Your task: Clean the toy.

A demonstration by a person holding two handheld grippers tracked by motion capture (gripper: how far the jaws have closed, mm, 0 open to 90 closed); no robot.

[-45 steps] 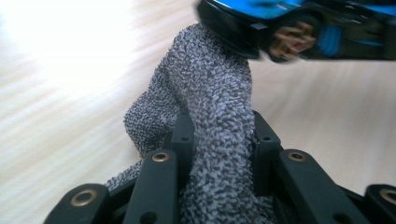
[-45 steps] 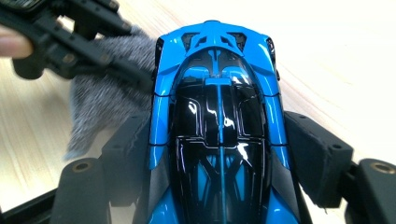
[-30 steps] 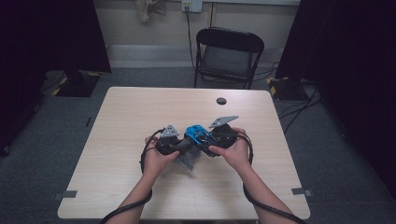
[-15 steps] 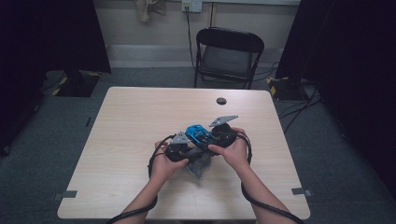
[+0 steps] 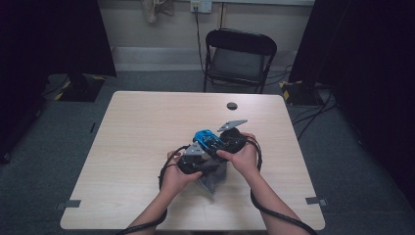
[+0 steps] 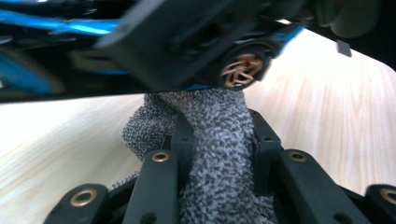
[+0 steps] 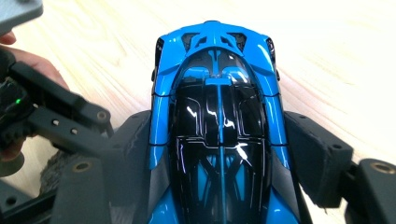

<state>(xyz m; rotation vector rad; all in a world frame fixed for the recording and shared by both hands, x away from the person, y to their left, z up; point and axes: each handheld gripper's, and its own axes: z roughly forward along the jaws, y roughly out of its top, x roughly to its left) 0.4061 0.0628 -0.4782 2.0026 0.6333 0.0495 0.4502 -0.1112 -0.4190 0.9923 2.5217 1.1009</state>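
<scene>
Right gripper (image 7: pixel 219 154) clamps the blue toy car (image 7: pixel 217 116) across its flanks, its long axis along the jaws; left gripper (image 6: pixel 219 154) pinches grey cloth (image 6: pixel 215 154) directly beneath the car's underside.

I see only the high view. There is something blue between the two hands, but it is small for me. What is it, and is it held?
Observer: It is a blue and black toy car. In the right gripper view the right claw is closed on its two sides.
Operator: And the grey thing under the hands?
Observer: A grey knitted cloth. The left gripper view shows the left claw shut on it.
Operator: Does the cloth touch the car?
Observer: In the left gripper view the cloth reaches up against the underside of the car, beside a wheel.
</scene>
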